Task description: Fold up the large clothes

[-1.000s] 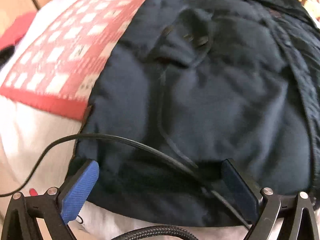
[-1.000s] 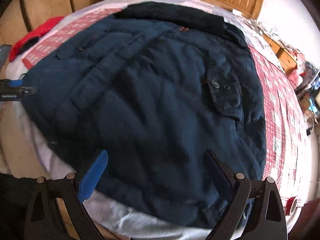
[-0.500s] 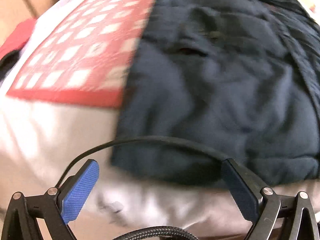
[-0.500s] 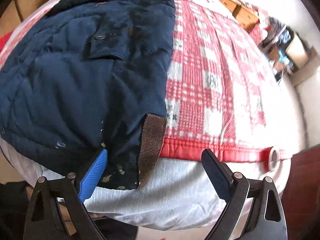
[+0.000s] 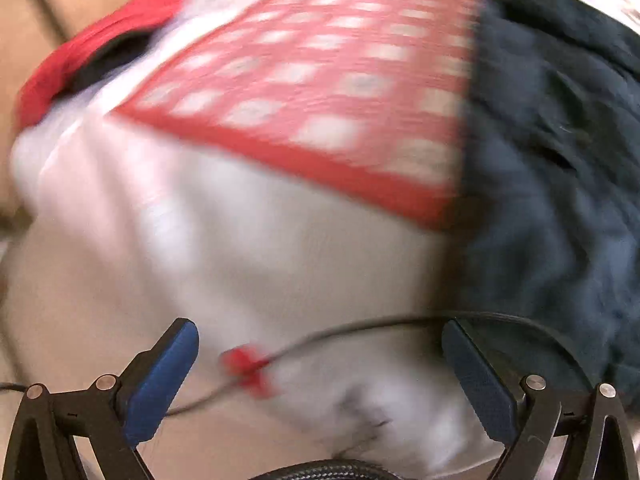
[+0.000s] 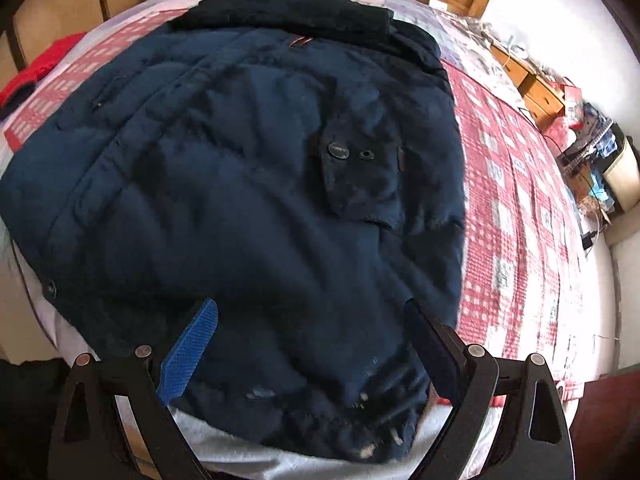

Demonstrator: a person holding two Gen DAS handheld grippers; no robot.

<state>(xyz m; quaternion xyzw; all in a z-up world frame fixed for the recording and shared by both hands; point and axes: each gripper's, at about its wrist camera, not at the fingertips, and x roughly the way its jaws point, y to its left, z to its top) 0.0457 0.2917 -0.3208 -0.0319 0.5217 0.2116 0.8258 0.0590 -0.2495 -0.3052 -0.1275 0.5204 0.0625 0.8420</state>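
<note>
The navy padded jacket [image 6: 248, 208] lies spread on the checked bedspread [image 6: 516, 208]. Both the left gripper [image 5: 320, 372] and right gripper [image 6: 312, 340] have jaws spread, holding nothing. The thin cable [image 5: 400, 322] at 6 o'clock could catch under the hem.

The left hand-held gripper [image 5: 320, 376] has its jaws spread wide with nothing between them. Its two blue-padded fingers [image 5: 162, 380] angle outward from black linkage arms at the bottom of the left wrist view, which is heavily blurred. A thin black cable crosses between the fingertips, and a braided cable sits at the lower edge between the linkages.

The right hand-held gripper [image 6: 316, 344] likewise stands wide apart and grips nothing. Its left finger shows a bright blue textured pad [image 6: 188, 360]; the right finger appears dark, seen from its shaded side. Both rise from black triangular linkages with silver pivot pins.
</note>
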